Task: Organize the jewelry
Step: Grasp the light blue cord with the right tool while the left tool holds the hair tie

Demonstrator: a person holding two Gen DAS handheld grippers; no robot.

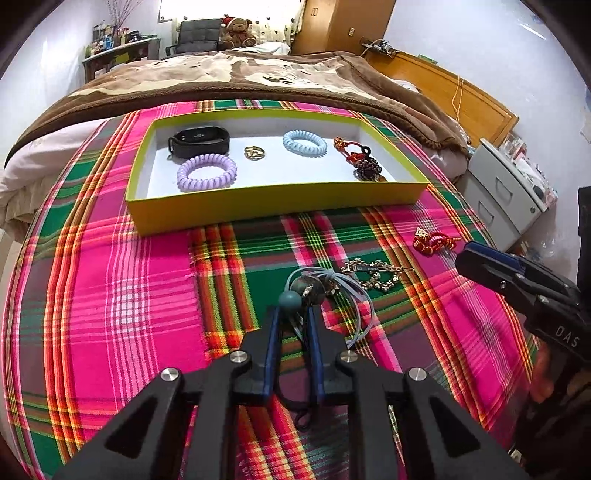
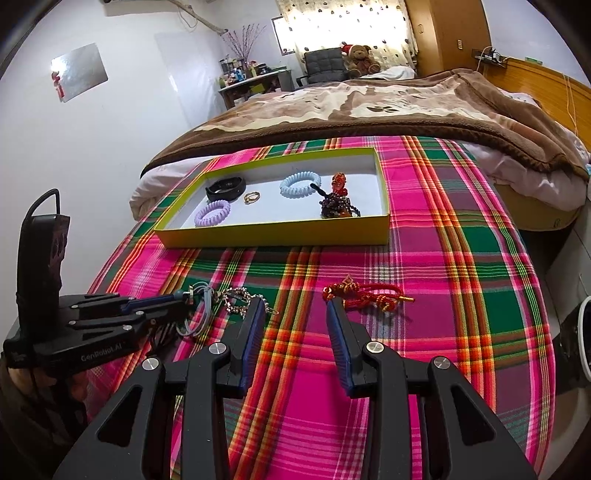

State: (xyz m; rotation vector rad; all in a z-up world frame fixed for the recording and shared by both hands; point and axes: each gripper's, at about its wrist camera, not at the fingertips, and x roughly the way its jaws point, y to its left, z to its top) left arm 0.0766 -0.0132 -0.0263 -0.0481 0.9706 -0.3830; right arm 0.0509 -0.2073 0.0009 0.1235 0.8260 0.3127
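I am looking across a bed (image 1: 92,122) that is lying under a bright plaid cloth (image 1: 110,295), with a brown blanket (image 1: 258,77) spreading beyond it toward twelve o'clock. Daylight is coming through a curtained window (image 2: 332,26) at about twelve. A dark chair (image 1: 197,35) is standing below it, and a teddy bear (image 1: 238,31) is sitting just beside the chair. At eleven o'clock a cluttered desk (image 1: 118,51) is standing against the white wall (image 2: 129,122). A wooden wardrobe (image 1: 347,22) is rising at one o'clock, a wooden headboard (image 1: 461,96) is running along at two, and a grey drawer cabinet (image 1: 506,192) is sitting at three.
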